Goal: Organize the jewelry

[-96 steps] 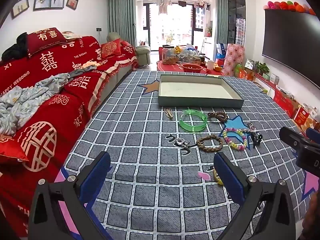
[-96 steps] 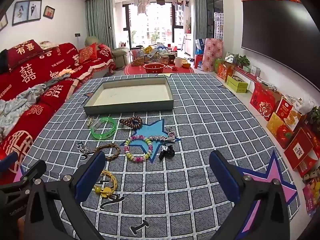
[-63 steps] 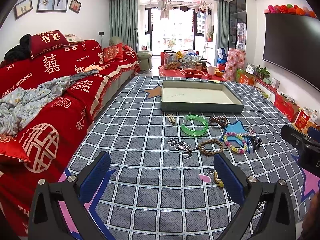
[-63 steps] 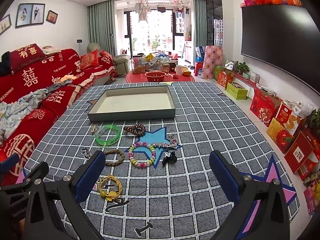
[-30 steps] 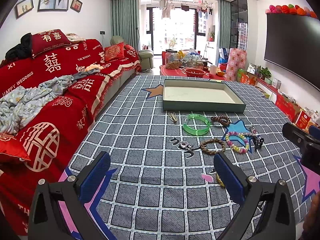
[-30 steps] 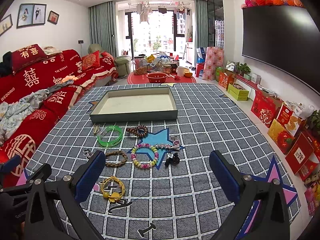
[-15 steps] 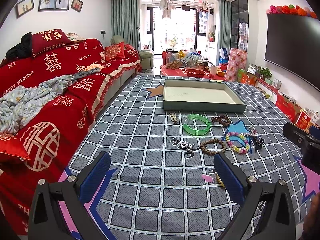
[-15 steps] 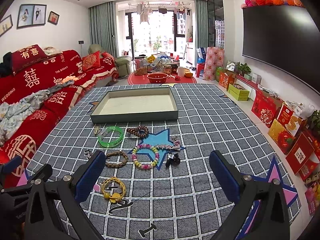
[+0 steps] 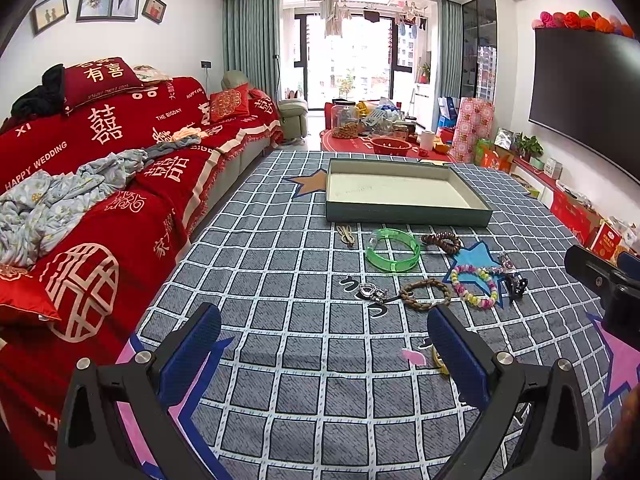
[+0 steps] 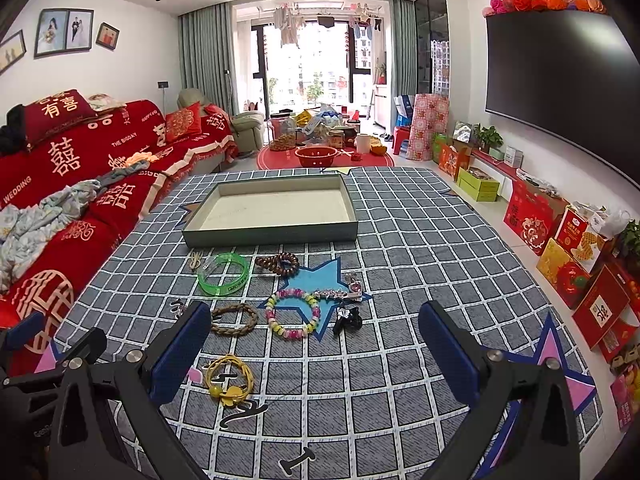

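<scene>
The jewelry lies on a grey checked mat (image 10: 420, 240), in the middle of both views. None of it is in the tray (image 10: 276, 229) yet. The tray sits just past the jewelry, toward the top middle of the frame, and its pale inside looks bare. So the job has not begun, and every piece is left to go.

Nearest the tray are a small gold clip (image 10: 195, 259), a green bangle (image 10: 224, 274) and a dark brown bead bracelet (image 10: 279, 264). Closer in are a braided brown bracelet (image 10: 234, 319), a pastel bead bracelet (image 10: 293, 318), a sparkly hair clip (image 10: 340, 292) and a black clip (image 10: 347, 320). A small silver piece (image 9: 371, 292) lies just beside the braided one. A yellow cord bracelet (image 10: 229, 378) sits lowest, near the left finger of the right gripper (image 10: 314, 356).

The right gripper hangs above the mat with its fingers spread wide and nothing in them. The left gripper (image 9: 326, 354) is the same: fingers spread, nothing held.

The red sofa cover (image 9: 100, 148) at the left of the frame reads "HAPPY WEDDING" and "THE BIGDAY", with big Chinese joy signs. The red pillow at the upper left says 有喜. The green bangle has writing too small to read.
</scene>
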`<move>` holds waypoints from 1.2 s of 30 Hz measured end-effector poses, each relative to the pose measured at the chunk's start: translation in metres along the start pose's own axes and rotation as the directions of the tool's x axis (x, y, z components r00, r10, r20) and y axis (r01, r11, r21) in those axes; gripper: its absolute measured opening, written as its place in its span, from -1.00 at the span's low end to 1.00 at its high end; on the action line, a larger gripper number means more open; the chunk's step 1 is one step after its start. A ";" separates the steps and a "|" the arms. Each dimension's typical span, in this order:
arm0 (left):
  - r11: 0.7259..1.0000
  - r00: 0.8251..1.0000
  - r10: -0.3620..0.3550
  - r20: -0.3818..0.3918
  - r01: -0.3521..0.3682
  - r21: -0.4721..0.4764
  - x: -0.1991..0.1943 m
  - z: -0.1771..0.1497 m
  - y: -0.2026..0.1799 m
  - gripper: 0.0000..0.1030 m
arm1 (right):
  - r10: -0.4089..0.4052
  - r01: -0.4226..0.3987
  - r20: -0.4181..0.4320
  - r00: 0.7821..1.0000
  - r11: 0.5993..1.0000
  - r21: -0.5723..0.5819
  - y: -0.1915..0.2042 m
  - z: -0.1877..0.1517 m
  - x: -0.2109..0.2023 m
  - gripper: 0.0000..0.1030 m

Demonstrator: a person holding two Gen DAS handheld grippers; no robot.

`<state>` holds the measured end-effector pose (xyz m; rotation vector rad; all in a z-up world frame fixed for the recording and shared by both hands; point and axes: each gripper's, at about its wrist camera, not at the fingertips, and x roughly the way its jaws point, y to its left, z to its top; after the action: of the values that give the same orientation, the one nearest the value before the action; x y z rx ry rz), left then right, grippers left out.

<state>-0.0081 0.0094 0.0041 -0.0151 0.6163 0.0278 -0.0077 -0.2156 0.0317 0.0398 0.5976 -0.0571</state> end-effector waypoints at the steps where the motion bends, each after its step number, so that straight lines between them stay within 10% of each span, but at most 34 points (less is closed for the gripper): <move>1: 1.000 1.000 0.000 0.000 0.000 0.000 0.000 0.000 0.000 1.00 | 0.000 0.000 0.000 1.000 1.000 0.000 0.000 0.000 0.000 1.00; 36: 1.000 1.000 -0.003 -0.010 0.003 -0.005 0.004 -0.001 -0.005 1.00 | 0.000 0.000 -0.002 1.000 1.000 0.004 0.000 0.001 0.000 1.00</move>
<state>-0.0053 0.0044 0.0009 -0.0207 0.6266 0.0265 -0.0073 -0.2161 0.0320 0.0436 0.5992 -0.0586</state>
